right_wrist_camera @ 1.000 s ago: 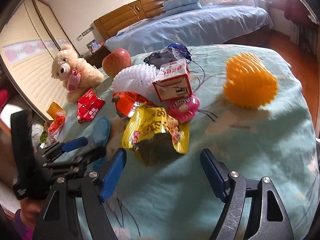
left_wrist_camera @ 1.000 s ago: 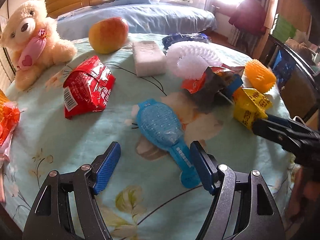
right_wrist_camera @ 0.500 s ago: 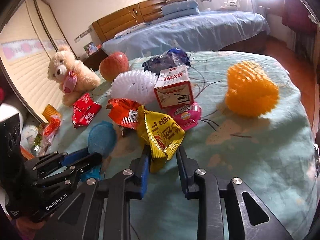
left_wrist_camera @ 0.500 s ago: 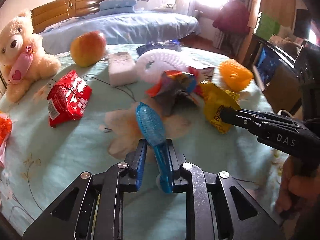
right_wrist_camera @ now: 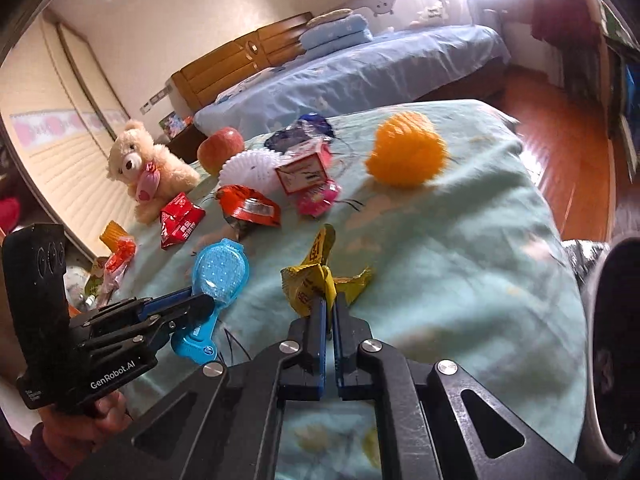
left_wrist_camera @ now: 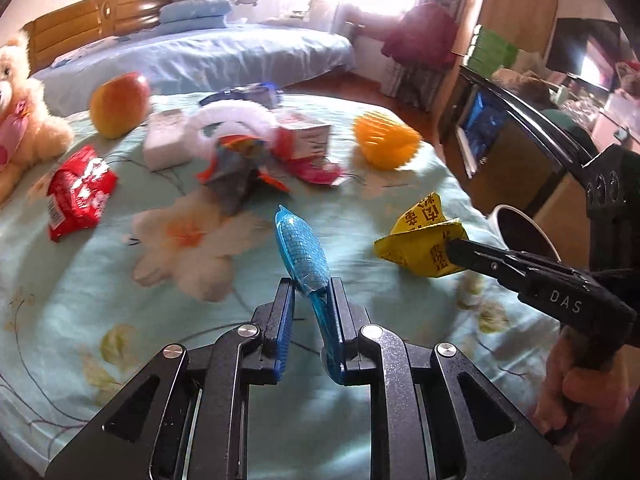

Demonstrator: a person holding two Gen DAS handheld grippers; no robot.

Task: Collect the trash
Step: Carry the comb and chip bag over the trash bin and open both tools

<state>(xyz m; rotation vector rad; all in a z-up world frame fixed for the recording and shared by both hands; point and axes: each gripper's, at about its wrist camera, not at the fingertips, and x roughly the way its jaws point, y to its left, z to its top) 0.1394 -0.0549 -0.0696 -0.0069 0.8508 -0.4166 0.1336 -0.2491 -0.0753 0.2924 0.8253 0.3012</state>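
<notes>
Both grippers loaded above the floral tablecloth (left_wrist_camera: 100, 272).
Our left gripper (left_wrist_camera: 310, 292) clamps one translucent blue plastic blister pack (left_wrist_camera: 302, 254); our right gripper (right_wrist_camera: 327, 300) pinches one crumpled yellow snack wrapper (right_wrist_camera: 310, 284). Ahead we count two red packets, one apple (left_wrist_camera: 118, 104), one orange bristly ball (right_wrist_camera: 406, 156).

1. "DAS" stands in pale letters on the black body of my right tongs (left_wrist_camera: 452, 246).
2. "GenRobot.AI" is printed in white on the black body of my left tongs (right_wrist_camera: 200, 304).
3. The yellow snack wrapper (left_wrist_camera: 422, 240) carries red Chinese characters, too blurred to read.
</notes>
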